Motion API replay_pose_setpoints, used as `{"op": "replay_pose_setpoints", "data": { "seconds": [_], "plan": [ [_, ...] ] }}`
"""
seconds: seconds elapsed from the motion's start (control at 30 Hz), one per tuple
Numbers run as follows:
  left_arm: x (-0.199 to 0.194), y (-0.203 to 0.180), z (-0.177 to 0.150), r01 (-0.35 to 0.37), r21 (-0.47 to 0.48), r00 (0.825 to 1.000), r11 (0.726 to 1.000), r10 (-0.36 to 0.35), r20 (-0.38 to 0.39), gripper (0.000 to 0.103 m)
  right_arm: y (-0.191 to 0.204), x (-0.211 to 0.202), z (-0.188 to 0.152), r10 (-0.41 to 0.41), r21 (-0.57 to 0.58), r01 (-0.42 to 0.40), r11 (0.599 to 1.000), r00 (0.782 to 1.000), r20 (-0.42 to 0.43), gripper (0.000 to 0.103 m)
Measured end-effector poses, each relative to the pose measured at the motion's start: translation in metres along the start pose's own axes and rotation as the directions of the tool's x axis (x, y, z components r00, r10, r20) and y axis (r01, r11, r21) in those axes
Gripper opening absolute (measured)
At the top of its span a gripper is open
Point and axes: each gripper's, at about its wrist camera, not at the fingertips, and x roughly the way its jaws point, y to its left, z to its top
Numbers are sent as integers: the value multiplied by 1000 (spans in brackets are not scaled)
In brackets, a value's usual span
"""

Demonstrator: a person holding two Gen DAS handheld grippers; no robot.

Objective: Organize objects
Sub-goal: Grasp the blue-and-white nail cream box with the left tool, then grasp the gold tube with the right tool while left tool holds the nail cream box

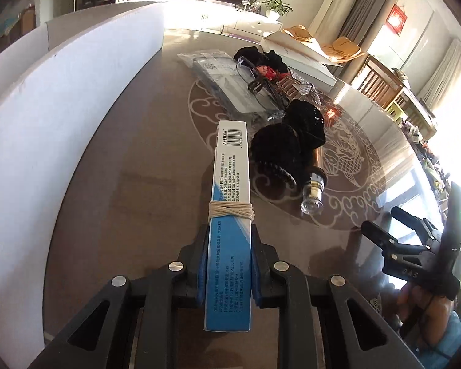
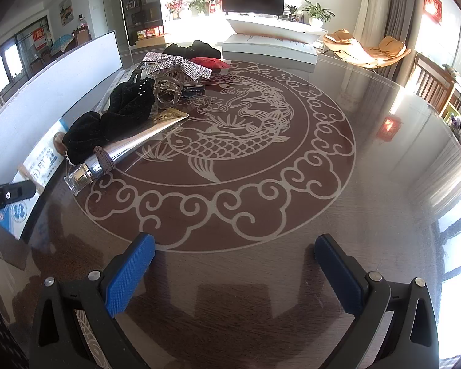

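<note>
Gripping the long blue-and-white cardboard box (image 1: 230, 215) firmly, the left gripper (image 1: 229, 264) looks mid-pickup; next it needs a destination, while the right gripper (image 2: 235, 273) gapes wide, empty.

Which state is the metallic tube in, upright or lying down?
Lying down: the tube rests lengthwise on the table, clear cap toward the camera, beside the black cloth.

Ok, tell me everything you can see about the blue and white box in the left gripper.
The box is long and narrow, cardboard by its look, white shading to blue at the near end, with a barcode, "APENXIA" and small print on its upper face. A tan rubber band is wound round its middle. It looks closed and undamaged. The left gripper is shut on its near end, blue pads on both sides, and it points away over the table.
</note>
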Motion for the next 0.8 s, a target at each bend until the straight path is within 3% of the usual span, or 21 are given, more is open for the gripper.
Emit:
{"op": "replay_pose_setpoints", "data": {
  "seconds": [0.13,0.23,0.3,0.33,0.43,0.57,0.77,0.8],
  "plan": [
    [-7,29,-11,76,-149,997,986,-78,-7,32,0,0,0,0,0,0,1000,1000,0,103],
    [-13,37,-8,39,-183,999,982,-39,2,51,0,0,0,0,0,0,1000,1000,0,103],
    [-17,41,-6,-5,-194,1000,981,6,9,68,0,0,0,0,0,0,1000,1000,0,103],
    [-18,42,-6,-21,-198,1000,980,25,15,69,0,0,0,0,0,0,1000,1000,0,103],
    [-14,40,-5,-46,-167,999,985,48,8,69,0,0,0,0,0,0,1000,1000,0,103],
    [-1,24,0,-126,-58,992,990,126,7,89,0,0,0,0,0,0,1000,1000,0,103],
    [18,7,-1,-314,65,949,947,312,47,92,3,-1,1,4,-2,-4,1000,1000,8,103],
    [19,7,-2,-316,65,948,947,312,56,96,7,-2,3,57,12,-57,998,998,23,103]
  ]
}}
